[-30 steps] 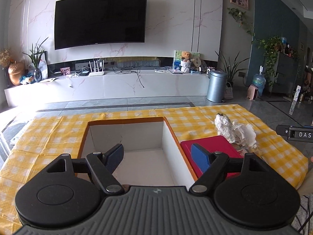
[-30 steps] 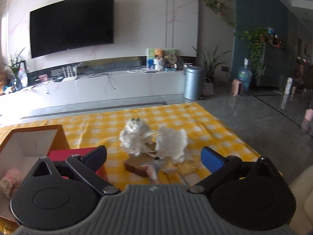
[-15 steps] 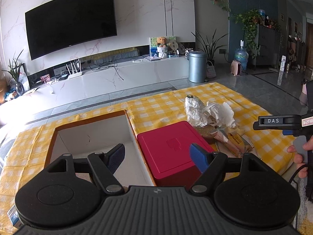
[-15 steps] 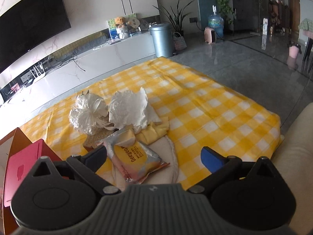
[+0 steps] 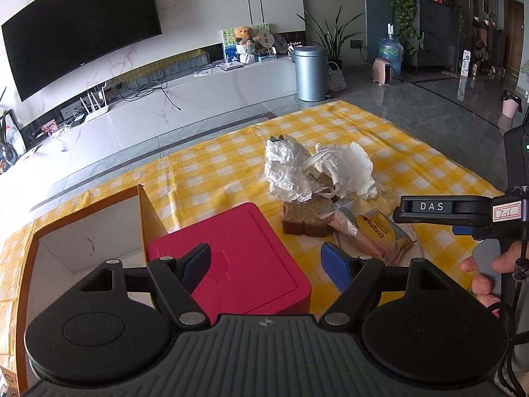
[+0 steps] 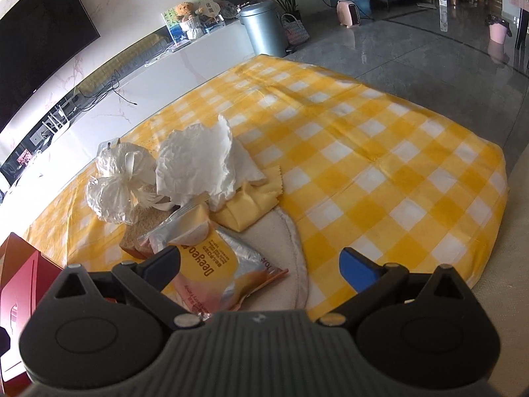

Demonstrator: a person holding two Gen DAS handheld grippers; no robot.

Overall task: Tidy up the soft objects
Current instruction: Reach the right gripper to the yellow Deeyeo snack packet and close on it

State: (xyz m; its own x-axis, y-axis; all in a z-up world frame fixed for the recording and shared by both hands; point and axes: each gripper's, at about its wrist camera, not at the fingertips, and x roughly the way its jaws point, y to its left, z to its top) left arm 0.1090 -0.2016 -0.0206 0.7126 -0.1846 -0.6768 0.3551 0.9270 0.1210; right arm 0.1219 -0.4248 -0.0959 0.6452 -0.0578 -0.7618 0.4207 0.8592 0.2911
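Yellow checked cloth surface (image 6: 380, 152): soft items heap (image 6: 185, 198) unsorted; both tongs, left (image 5: 266, 266) & right (image 6: 259, 264), released, empty.

So the bench (image 5: 413, 139) has an open cardboard box (image 5: 92, 231) at the left, with a flat lidded box (image 5: 238, 248) right beside it. Right of that sits a pile: a crumpled plastic bag (image 5: 286, 168) and crumpled paper (image 5: 350, 165) at the back, a bread slice (image 5: 302, 221) under them, a snack packet (image 6: 211, 264) in front lying on a towel (image 6: 281, 231), and a folded cloth (image 6: 244, 208) behind the packet.
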